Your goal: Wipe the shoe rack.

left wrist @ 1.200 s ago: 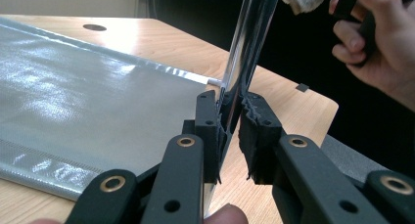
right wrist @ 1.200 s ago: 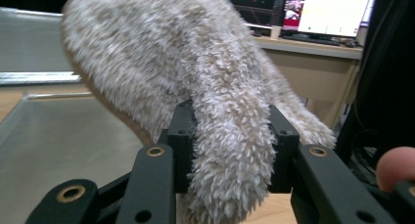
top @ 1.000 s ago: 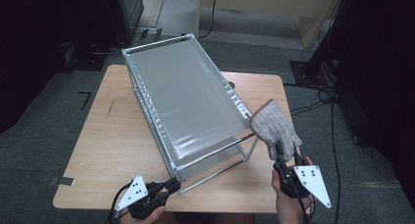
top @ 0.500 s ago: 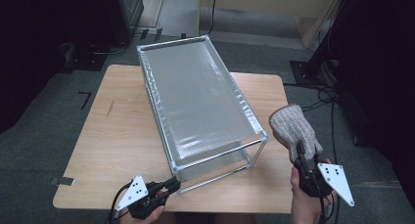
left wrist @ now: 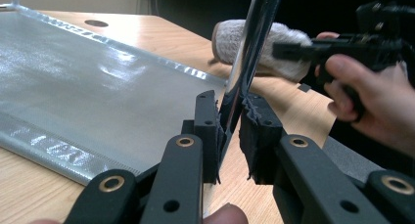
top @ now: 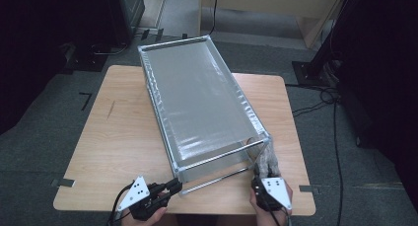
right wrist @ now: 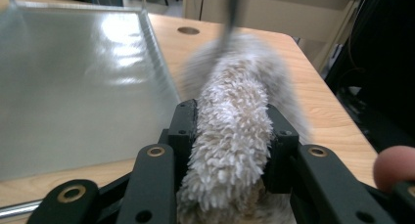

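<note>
At a wooden table (top: 123, 132), the left gripper (top: 170, 186) is clamped on the near left post of a metal rack (top: 197, 102), its jaws pinching the chrome bar (left wrist: 244, 62) at the table's near edge. The right gripper (top: 263, 179) grips a fluffy grey-white cloth (right wrist: 235, 131), which lies low beside the rack's near right post (top: 263, 147). No lettering is legible on anything. Bare wood lies open left of the rack; on the right, only a narrow strip separates rack and table edge.
</note>
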The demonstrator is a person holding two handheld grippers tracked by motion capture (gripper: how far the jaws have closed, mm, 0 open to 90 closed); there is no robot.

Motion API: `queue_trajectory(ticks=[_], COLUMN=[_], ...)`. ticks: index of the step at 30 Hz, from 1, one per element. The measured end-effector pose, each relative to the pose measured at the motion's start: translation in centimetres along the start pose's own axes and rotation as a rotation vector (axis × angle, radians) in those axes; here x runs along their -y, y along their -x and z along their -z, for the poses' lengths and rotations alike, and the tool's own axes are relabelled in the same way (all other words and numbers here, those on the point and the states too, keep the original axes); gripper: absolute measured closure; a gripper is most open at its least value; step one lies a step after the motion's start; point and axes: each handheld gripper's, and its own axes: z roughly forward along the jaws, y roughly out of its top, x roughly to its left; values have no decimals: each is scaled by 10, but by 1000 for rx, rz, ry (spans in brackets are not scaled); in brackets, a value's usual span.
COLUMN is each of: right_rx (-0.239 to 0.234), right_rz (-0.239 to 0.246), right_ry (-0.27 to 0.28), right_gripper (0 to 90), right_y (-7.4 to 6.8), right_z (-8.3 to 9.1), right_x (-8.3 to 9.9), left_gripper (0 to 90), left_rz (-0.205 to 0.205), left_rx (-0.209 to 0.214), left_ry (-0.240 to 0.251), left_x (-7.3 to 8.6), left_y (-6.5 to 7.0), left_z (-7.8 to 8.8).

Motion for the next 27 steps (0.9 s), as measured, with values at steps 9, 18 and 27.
queue_trajectory(ticks=[9, 18, 27], right_rx=[-54, -415, -392], right_rz=[68, 191, 174], right_ry=[-60, -120, -161], right_gripper=[653, 647, 639], right_y=[-41, -82, -68], right_z=[-4, 3, -9], right_x=[20, 23, 11], left_gripper=[785, 786, 786], left_rz=[-2, -18, -18], left_rx=[1, 43, 49], left_ry=[-1, -19, -23], left_x=[0, 1, 2], left_y=[4, 15, 14], left_z=[-4, -14, -14])
